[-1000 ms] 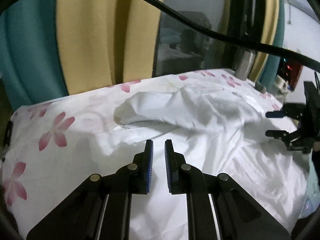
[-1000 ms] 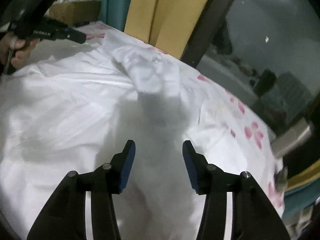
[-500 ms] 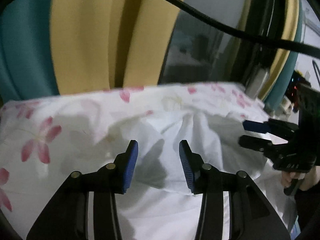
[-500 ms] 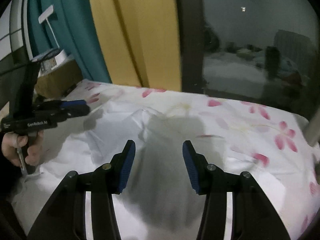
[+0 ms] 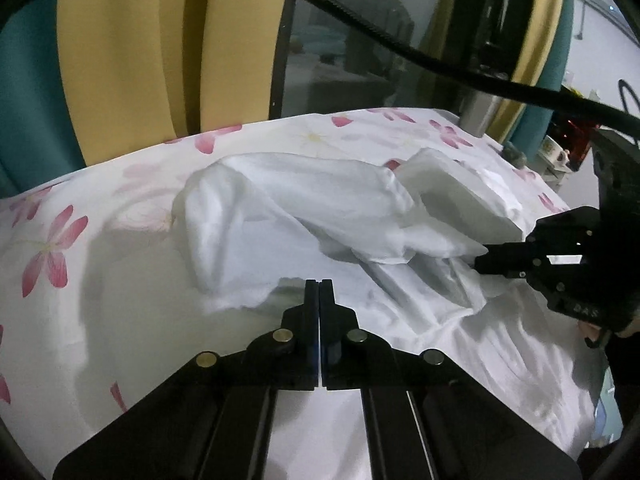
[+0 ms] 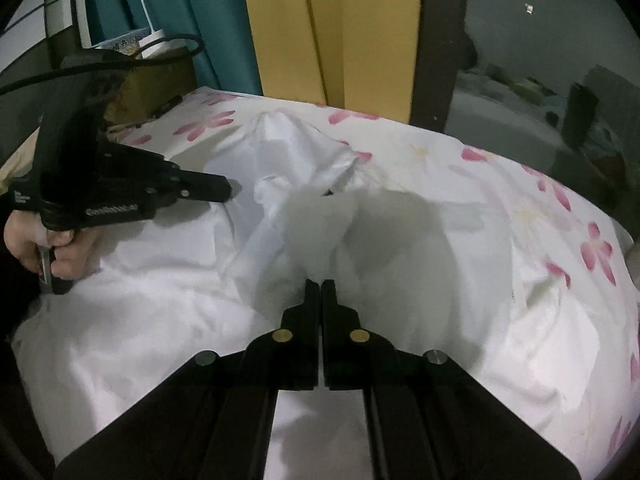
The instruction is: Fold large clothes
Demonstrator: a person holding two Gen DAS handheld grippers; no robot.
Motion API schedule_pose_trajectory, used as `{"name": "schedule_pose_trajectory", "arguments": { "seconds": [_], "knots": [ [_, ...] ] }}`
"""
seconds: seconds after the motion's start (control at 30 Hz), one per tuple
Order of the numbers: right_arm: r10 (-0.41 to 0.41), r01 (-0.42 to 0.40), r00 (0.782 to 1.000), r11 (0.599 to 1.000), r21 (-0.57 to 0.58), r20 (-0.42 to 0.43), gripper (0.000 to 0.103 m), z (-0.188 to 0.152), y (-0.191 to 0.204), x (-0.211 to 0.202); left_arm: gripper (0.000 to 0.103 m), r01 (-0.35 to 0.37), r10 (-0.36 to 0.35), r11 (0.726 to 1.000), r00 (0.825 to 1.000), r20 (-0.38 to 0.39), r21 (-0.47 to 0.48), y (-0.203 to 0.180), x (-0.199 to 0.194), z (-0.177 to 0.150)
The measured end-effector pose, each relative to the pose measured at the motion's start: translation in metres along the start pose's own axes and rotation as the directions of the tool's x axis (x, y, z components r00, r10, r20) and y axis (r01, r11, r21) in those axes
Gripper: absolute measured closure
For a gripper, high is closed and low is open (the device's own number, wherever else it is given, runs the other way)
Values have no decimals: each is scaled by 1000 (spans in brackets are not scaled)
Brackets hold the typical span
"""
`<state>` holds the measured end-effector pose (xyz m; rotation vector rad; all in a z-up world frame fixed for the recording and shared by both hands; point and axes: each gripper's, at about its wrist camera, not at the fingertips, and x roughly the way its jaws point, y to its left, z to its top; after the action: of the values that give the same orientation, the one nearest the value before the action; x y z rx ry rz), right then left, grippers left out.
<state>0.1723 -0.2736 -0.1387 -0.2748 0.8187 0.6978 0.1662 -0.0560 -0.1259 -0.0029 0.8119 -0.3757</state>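
Garment: white, thin, limp, light; lies crumpled mid-bed. My left hand-held gripper clamped on its near edge; right hand-held gripper clamped on adjacent fold. Grip hems, not bulk; fabric slips.

A bed with a white sheet printed with pink flowers filled the near ground. Yellow curtains flanked by teal curtains hung at the far side. A dark window pane reflected the room and a ceiling light. A cardboard box stood far left.
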Motion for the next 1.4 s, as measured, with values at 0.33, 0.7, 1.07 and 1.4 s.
{"name": "schedule_pose_trajectory", "arguments": {
  "seconds": [0.33, 0.7, 1.07, 1.4],
  "knots": [
    [-129, 127, 991, 990, 58, 35, 102, -17, 0, -28, 103, 17, -11, 998, 995, 103, -56, -7, -52, -15],
    [-283, 279, 958, 957, 79, 50, 101, -23, 16, -55, 102, -43, 68, 990, 979, 191, -134, -4, -95, -32],
    [-349, 342, 937, 932, 121, 35, 87, -42, 19, -82, 76, -104, 134, 973, 982, 136, -206, -3, -104, -59],
    [-392, 380, 920, 903, 200, 25, 38, -78, 19, -106, 64, -183, 217, 952, 969, 116, -244, 1, -134, -92]
  ]
}}
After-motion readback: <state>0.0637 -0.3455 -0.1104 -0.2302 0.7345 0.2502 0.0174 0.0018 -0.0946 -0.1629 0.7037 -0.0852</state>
